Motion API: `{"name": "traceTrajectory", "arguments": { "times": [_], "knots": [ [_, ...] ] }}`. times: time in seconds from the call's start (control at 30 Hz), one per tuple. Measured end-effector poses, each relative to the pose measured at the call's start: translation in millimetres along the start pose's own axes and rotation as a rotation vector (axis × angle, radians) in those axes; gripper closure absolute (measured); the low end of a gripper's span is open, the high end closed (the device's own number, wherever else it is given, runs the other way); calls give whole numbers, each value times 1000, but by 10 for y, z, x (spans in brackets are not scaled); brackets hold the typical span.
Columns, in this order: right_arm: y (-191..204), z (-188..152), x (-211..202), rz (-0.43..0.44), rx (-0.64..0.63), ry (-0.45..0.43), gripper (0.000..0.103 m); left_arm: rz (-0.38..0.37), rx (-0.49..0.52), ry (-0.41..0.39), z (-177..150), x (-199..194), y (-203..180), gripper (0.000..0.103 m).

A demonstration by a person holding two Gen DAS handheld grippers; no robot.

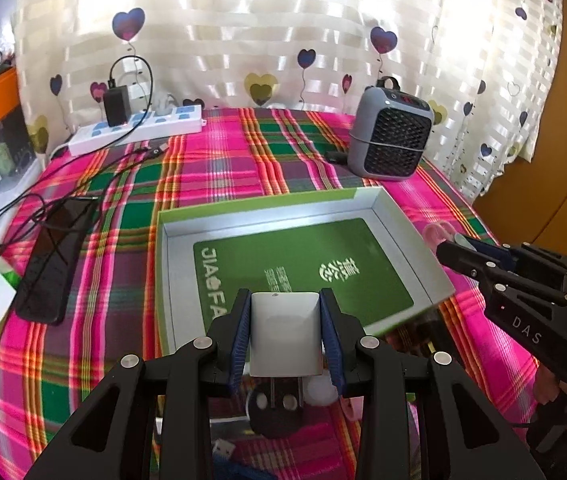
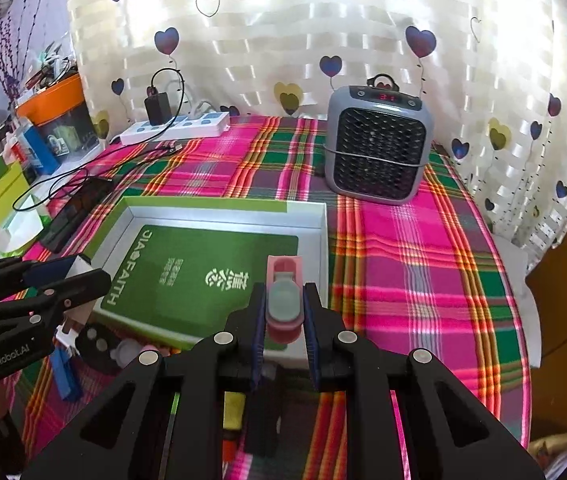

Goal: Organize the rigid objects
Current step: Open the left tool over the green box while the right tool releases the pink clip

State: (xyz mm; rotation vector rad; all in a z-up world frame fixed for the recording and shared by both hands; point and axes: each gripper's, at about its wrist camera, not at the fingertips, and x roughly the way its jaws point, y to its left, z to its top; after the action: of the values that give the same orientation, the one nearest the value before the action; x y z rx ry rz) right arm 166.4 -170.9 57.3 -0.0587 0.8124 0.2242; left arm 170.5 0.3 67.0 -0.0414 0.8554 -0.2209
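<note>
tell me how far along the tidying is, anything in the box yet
Nothing is in the open box yet; it holds only its green printed insert. In hand: the left hand-held gripper grips a white plug adapter, the right hand-held gripper a pink and grey item, both near the box. Left: small items on the cloth in front of the box.

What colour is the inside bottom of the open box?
Green with pale lettering on the box floor, clearest in the right wrist view.

Both grippers pointed steeply downward, side by side. The left gripper (image 1: 285, 334) had its jaws clamped partway on a white charger block (image 1: 284, 334); the right gripper (image 2: 284, 312) squeezed tight around a small pink object (image 2: 283, 300).
</note>
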Motion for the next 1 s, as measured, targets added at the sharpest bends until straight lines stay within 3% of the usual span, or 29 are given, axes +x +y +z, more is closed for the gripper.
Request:
{"name": "traceTrajectory", "arguments": {
  "times": [0.47, 1.0],
  "knots": [
    [8, 261, 362, 22, -11, 30, 84, 13, -40, 34, 312, 435, 246, 71],
    [-5, 380, 969, 33, -11, 120, 84, 25, -47, 85, 426, 866, 374, 71]
  ]
}}
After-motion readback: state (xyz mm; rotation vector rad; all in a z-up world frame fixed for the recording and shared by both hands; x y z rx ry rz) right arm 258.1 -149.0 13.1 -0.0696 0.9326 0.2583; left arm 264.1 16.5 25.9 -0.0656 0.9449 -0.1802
